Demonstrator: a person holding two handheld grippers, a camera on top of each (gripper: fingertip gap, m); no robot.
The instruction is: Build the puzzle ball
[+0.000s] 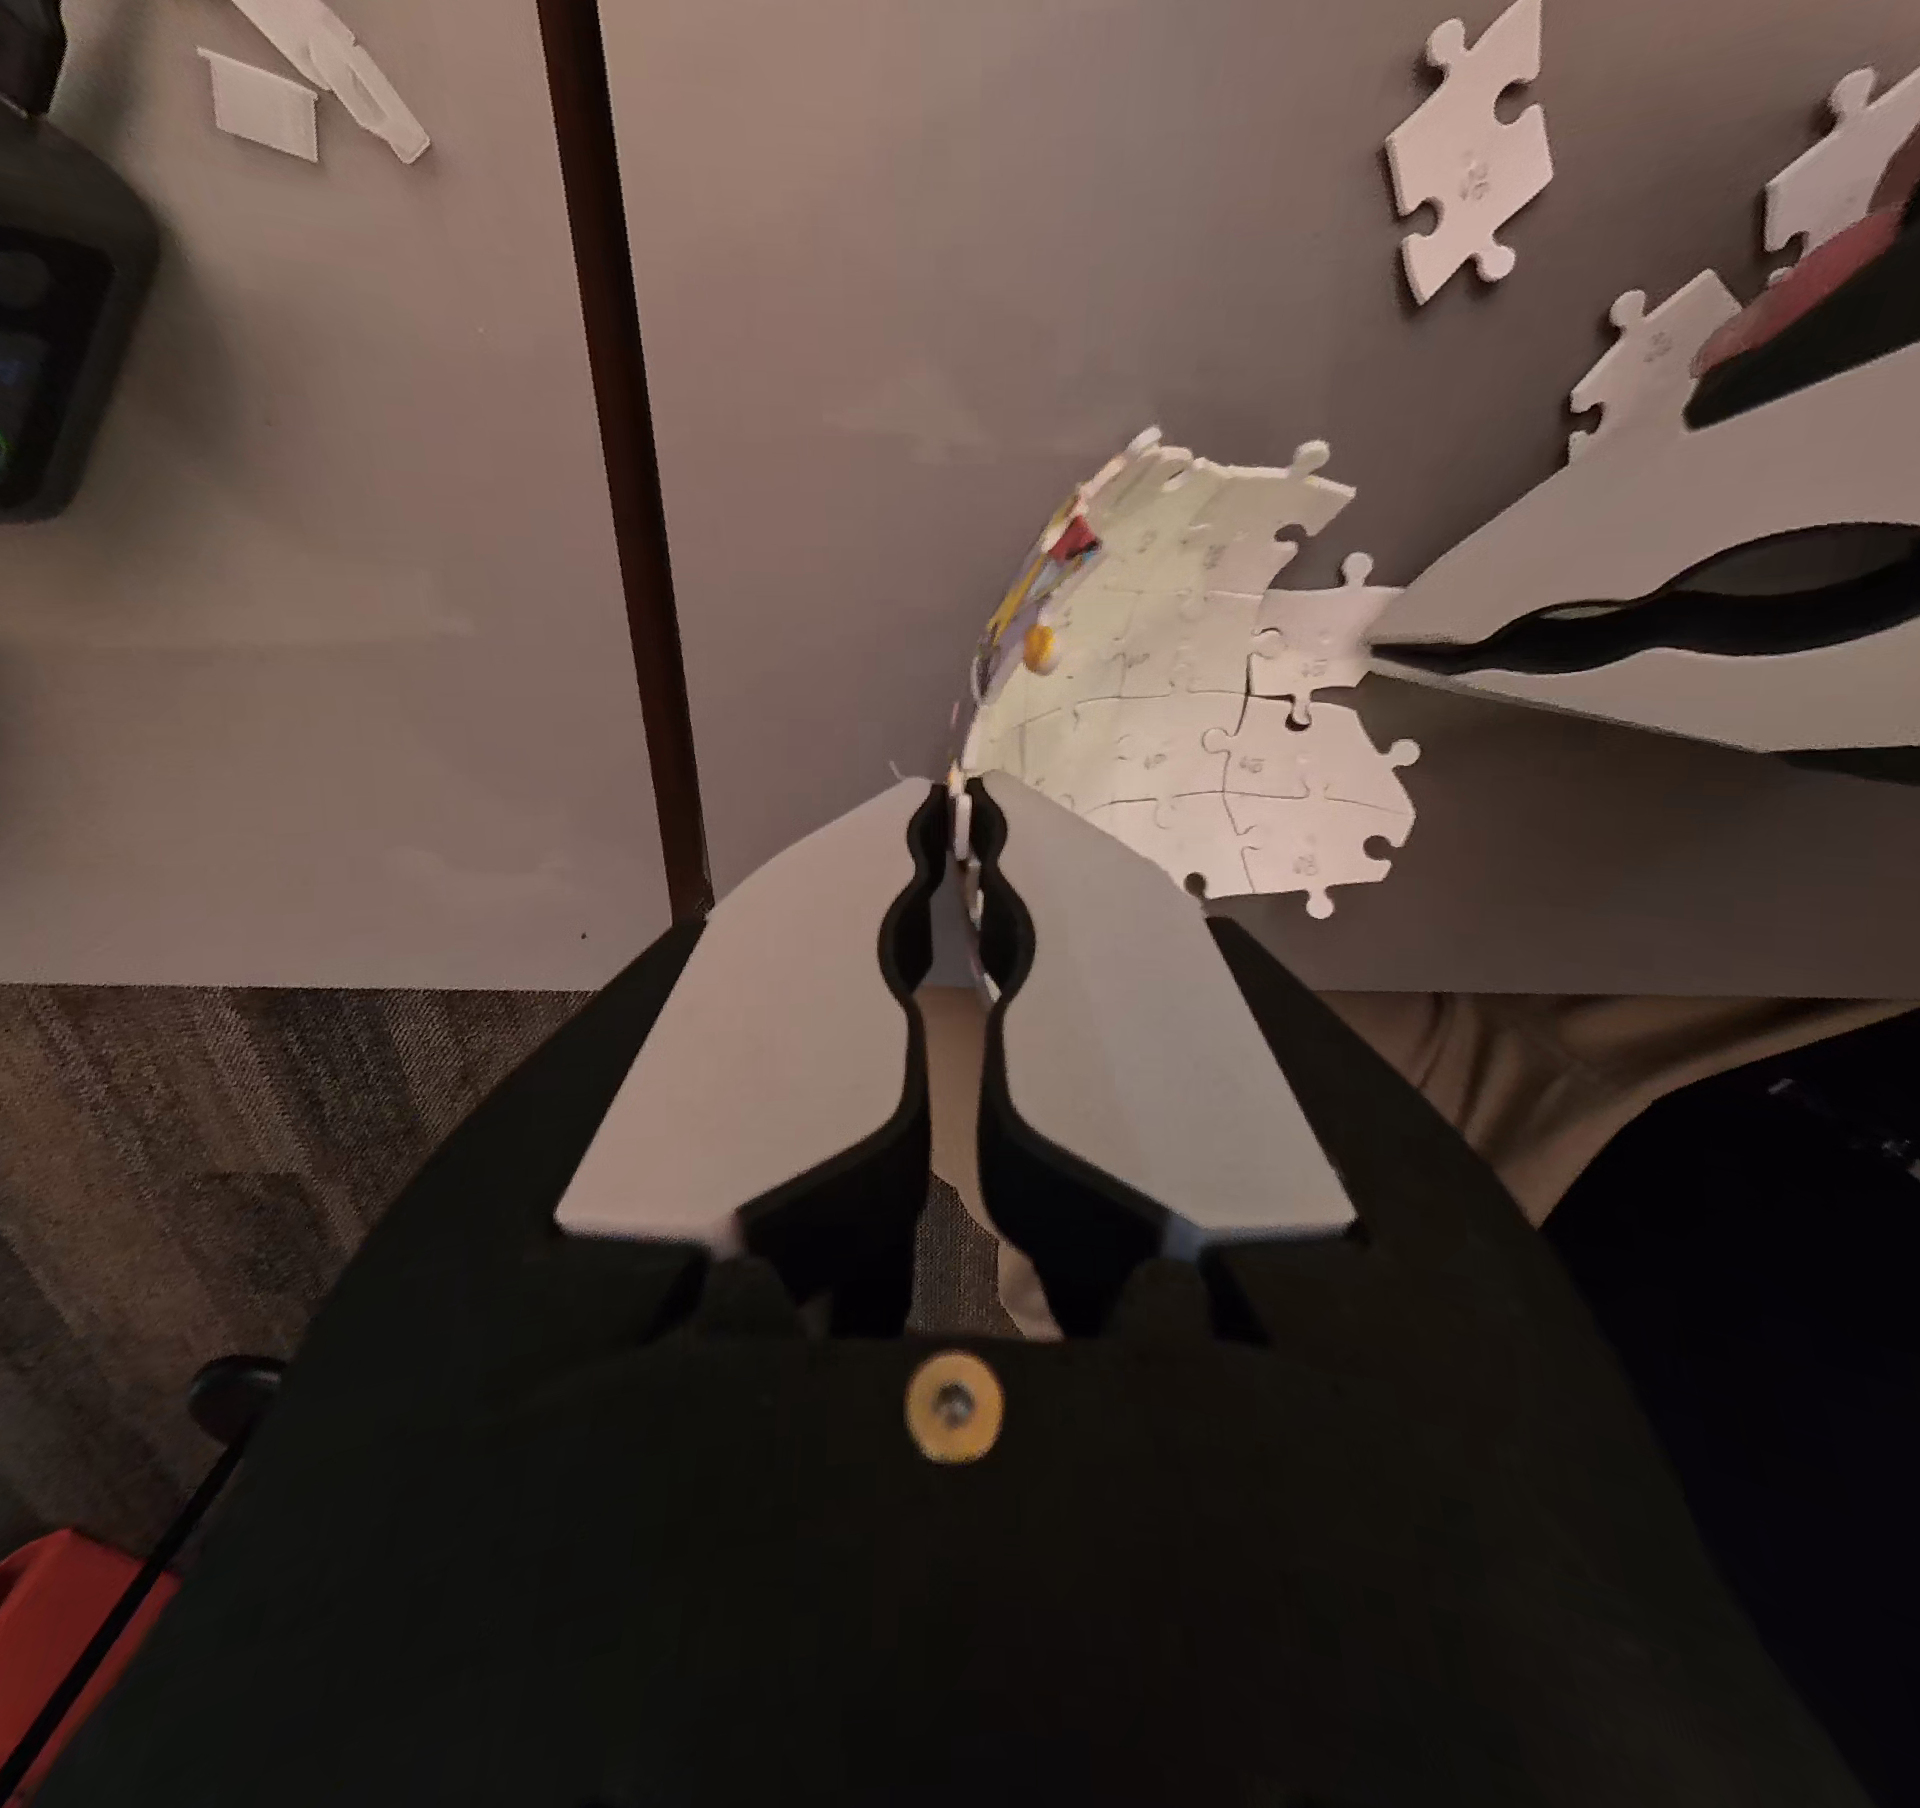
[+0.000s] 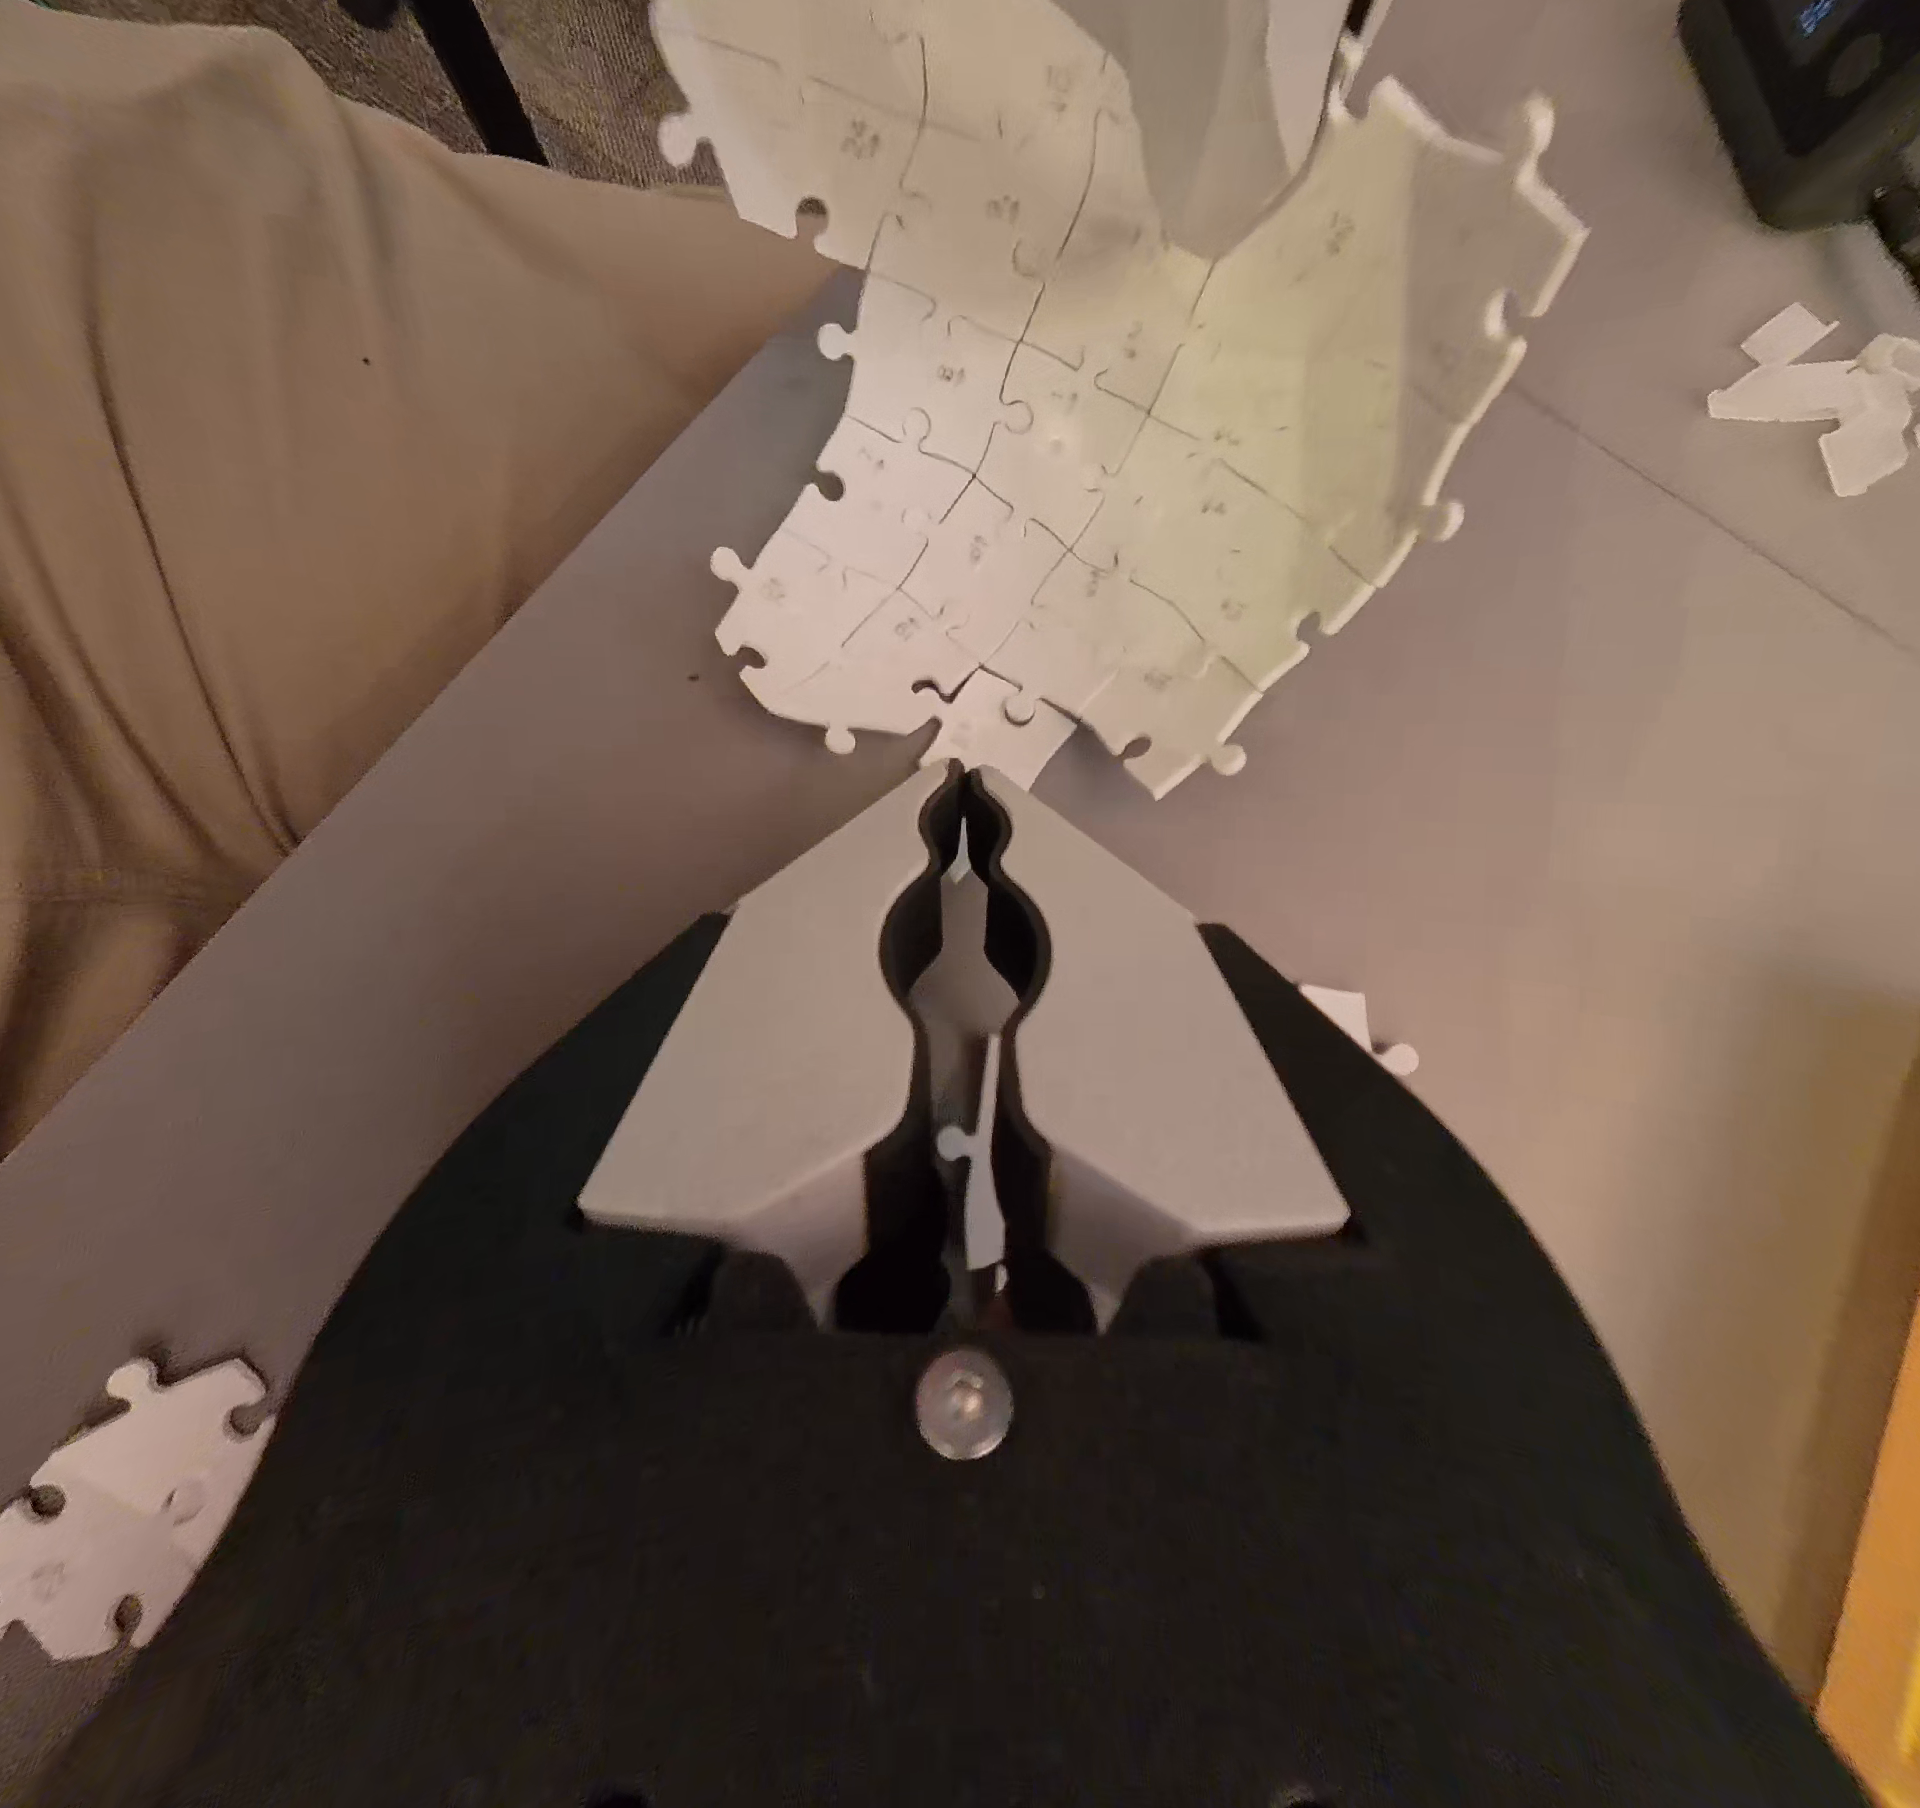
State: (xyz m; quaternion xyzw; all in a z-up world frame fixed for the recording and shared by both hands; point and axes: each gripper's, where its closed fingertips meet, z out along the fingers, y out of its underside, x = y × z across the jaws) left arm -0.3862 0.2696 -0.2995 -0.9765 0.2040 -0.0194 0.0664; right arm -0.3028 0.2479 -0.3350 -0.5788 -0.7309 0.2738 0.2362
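Right at my left gripper tips sits the curved puzzle shell, pinched by its rim; my right gripper clamps a piece onto the far edge. Maybe half built, with loose pieces lying beyond on the table.

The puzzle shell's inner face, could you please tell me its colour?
Plain white, faintly greenish in shade; the shell shows best in the right wrist view.

A black device with a lit screen and clear plastic scraps lie on the grey table.
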